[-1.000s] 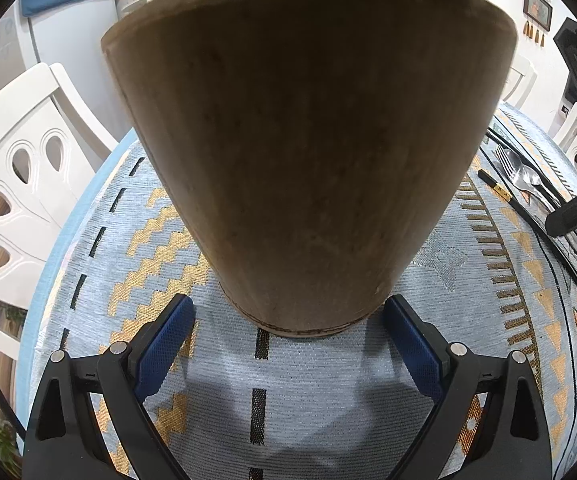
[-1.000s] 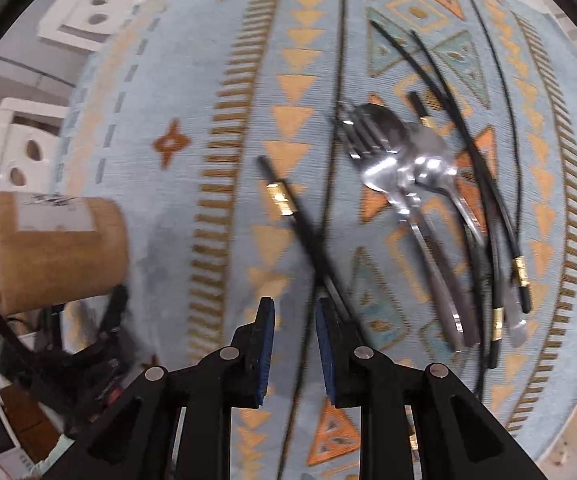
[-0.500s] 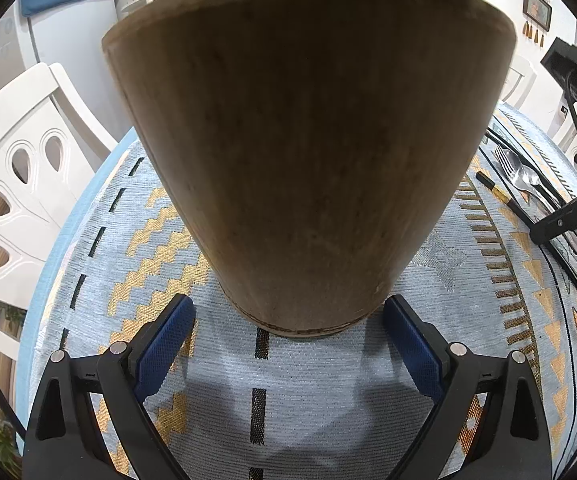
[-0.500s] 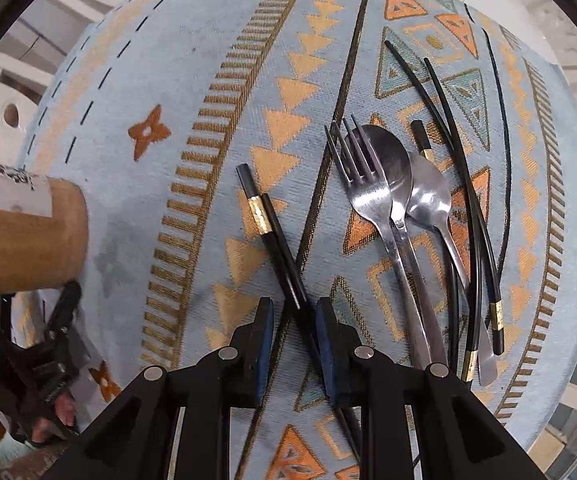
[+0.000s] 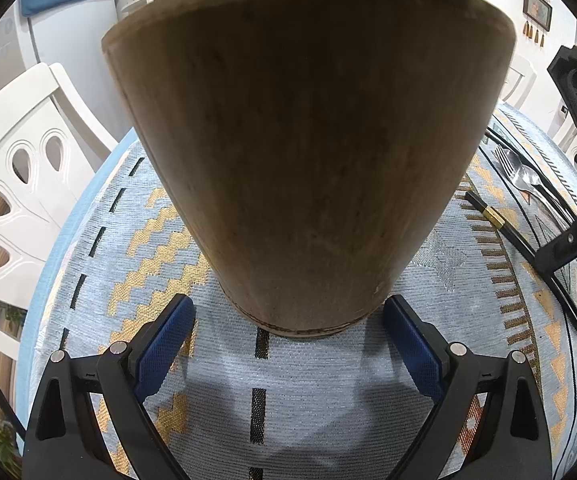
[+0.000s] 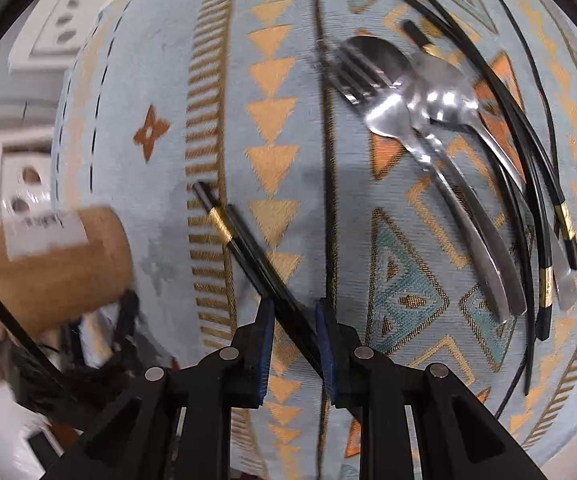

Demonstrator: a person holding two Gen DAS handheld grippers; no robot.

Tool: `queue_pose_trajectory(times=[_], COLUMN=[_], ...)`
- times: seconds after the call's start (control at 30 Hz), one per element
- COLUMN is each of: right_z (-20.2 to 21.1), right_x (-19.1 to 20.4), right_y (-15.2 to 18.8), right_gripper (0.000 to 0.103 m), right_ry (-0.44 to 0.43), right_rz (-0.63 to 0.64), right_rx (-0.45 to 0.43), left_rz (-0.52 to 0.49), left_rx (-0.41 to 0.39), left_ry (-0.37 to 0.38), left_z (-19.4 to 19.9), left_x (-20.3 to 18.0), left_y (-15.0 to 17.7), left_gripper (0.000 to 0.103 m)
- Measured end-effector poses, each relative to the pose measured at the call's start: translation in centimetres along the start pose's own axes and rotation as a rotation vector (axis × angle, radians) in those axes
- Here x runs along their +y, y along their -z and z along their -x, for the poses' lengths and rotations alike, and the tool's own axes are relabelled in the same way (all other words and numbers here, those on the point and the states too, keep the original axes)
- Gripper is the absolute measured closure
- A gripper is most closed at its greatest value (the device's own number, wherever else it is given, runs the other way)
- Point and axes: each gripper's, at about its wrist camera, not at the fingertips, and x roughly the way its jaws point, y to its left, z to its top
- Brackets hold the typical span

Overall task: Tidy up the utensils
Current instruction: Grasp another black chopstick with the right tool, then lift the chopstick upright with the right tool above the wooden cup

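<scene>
our left gripper (image 5: 288, 328) stands apart around the wooden holder (image 5: 308, 152); our right gripper (image 6: 294, 314) straddles the chopstick (image 6: 248, 248), unclamped, fork (image 6: 408, 152) at two o'clock.

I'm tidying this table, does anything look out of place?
Yes: one black chopstick lies apart from the heap of cutlery, slanting across the tablecloth toward the wooden holder, its lower end between the right gripper's jaws.

Tablecloth (image 6: 280, 80): pale blue weave, orange triangles, gold zigzags, black dashes, teal diamonds. Holder (image 5: 308, 160): tan wood grain. Chopsticks (image 6: 248, 248): black, gold bands. Fork (image 6: 388, 96) and spoons (image 6: 448, 96): polished silver. Chair (image 5: 12, 168): white. Gripper pads (image 5: 164, 340): blue on black.
</scene>
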Motion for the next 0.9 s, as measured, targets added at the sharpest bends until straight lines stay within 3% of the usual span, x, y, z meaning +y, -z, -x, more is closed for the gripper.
queue_pose_trajectory(times=[0.23,0.4,0.57,0.77,0.9], right_z=[-0.5,0.5,0.2,-2.9,-2.9], right_x=[2.9,5.9,9.5,11.0,12.3], right_y=[1.6,2.9,2.7,1.5,1.6], right_gripper=[0.083,0.082,0.082,0.082,0.082], right_ry=[0.096,0.143,0.168,0.305,0.296], right_rz=[0.128,0.221,0.318,0.385,0.417], right_rx=[-0.030,-0.114,-0.131,-0.150,-0.151], left_rz=[0.000,0.000,0.000,0.000,0.000], left_rx=[0.000,0.000,0.000,0.000,0.000], left_ry=[0.001,0.000,0.000,0.000,0.000], left_z=[0.0,0.0,0.0,0.0,0.0], left_x=[0.0,0.0,0.0,0.0,0.1], left_y=[0.0,0.0,0.0,0.0,-0.1], left_gripper=[0.007,0.007,0.007,0.007,0.007])
